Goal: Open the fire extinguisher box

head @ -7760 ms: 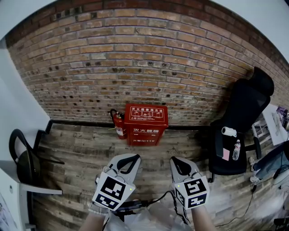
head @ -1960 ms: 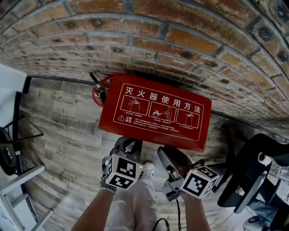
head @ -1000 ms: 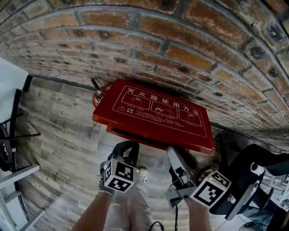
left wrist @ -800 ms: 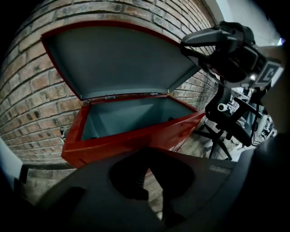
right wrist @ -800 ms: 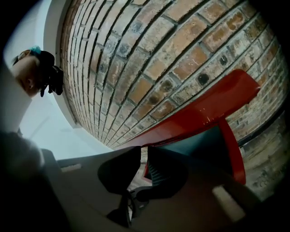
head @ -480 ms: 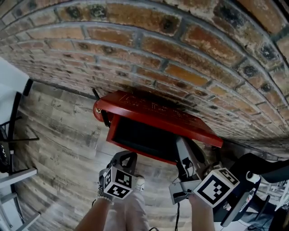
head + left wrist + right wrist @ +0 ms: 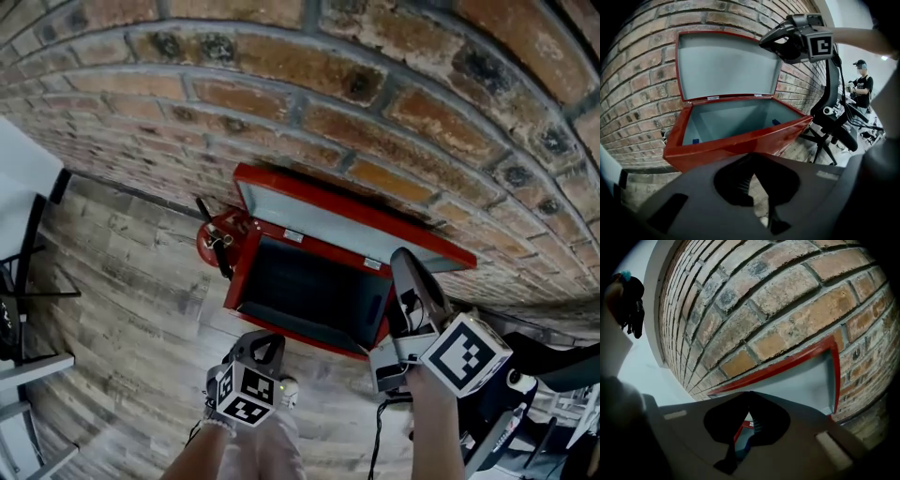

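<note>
A brick wall (image 7: pixel 375 56) is seen straight ahead of both grippers, and a plank floor (image 7: pixel 122 281) is spread beneath them. An office chair (image 7: pixel 834 126) is placed to the right of the left gripper, beyond the box.

The fire extinguisher box (image 7: pixel 300 331) is set on the floor against the wall, just ahead of the left gripper (image 7: pixel 265 342) and below and to the left of the right gripper (image 7: pixel 405 258). It is opened, and its grey interior is shown bare apart from small blue fittings. Its lid (image 7: pixel 337 225) is swung up and leaned back against the bricks, with the grey underside turned towards the grippers.

A red fire extinguisher (image 7: pixel 214 242) is stood ahead of and to the left of the left gripper, beside the box's left wall.

The right gripper is raised to the lid's upper right corner, and its jaws are closed together. Whether the thin red rim is pinched or only touched cannot be told. The left gripper is held low in front of the box, apart from it; its jaws are brought together and nothing is gripped.
</note>
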Demonstrator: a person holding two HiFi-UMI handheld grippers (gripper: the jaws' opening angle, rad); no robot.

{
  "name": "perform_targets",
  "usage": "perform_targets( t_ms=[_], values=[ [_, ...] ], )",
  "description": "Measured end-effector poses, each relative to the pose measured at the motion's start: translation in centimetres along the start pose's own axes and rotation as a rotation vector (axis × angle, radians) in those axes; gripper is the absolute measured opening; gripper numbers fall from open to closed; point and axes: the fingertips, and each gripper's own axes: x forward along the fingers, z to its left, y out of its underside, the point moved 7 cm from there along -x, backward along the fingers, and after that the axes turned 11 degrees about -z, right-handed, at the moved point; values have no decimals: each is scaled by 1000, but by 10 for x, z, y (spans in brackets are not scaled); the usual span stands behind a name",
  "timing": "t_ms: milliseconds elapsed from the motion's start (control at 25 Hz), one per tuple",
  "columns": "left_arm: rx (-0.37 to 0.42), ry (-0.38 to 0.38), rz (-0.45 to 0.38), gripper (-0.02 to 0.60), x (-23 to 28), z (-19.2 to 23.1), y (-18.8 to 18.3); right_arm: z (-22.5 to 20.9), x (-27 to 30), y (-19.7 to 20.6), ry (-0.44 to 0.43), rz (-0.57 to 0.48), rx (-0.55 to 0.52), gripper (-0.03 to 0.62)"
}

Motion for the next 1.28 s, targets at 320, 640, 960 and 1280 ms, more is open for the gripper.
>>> perform_targets(
  t_ms=[320,640,960,1280],
  values=[
    [-1,3,-3,-3,0,1,0,-16,18,-3,23,9,-7,8],
    [-7,2,-7,-3,-1,1,0,-12,11,50,-121,236,-110,8],
    [-3,12,-5,-3,-2,0,3,-16,-3,132,-310,583,-261,113],
    [10,28,-4,-3,-5,-1,6,-16,-19,190,-491,868,-268,120]
  ],
)
